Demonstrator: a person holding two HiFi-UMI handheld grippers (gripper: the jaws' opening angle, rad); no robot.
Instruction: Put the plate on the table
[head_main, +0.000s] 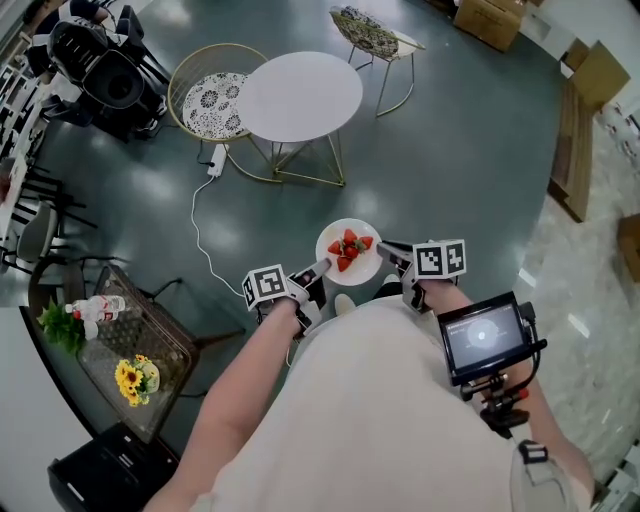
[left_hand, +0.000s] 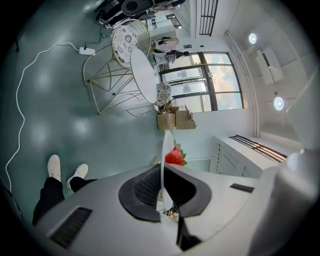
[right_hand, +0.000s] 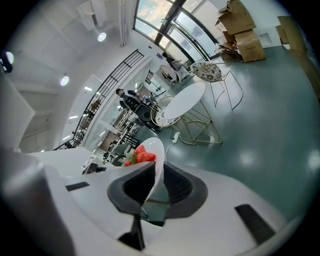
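White plate (head_main: 350, 228) of strawberries (head_main: 348, 248) pinched at opposite rims: left gripper (head_main: 322, 266) fingers (left_hand: 140, 192) one side, right gripper (head_main: 386, 251) fingers (right_hand: 131, 187) other.

Patterned chair (head_main: 215, 100), second chair (head_main: 372, 35), power strip (head_main: 216, 160) with cord, boxes (head_main: 490, 18); sunflowers (head_main: 132, 378), bottle (head_main: 98, 307) lower left.

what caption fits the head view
Left gripper and right gripper hold a plate of strawberries short of the table

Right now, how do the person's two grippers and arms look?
The left gripper and right gripper have pale grey bodies, black ribbed pads and a cube with black-and-white square markers. The shirt is pale and short-sleeved. A small black screen is by the right arm.
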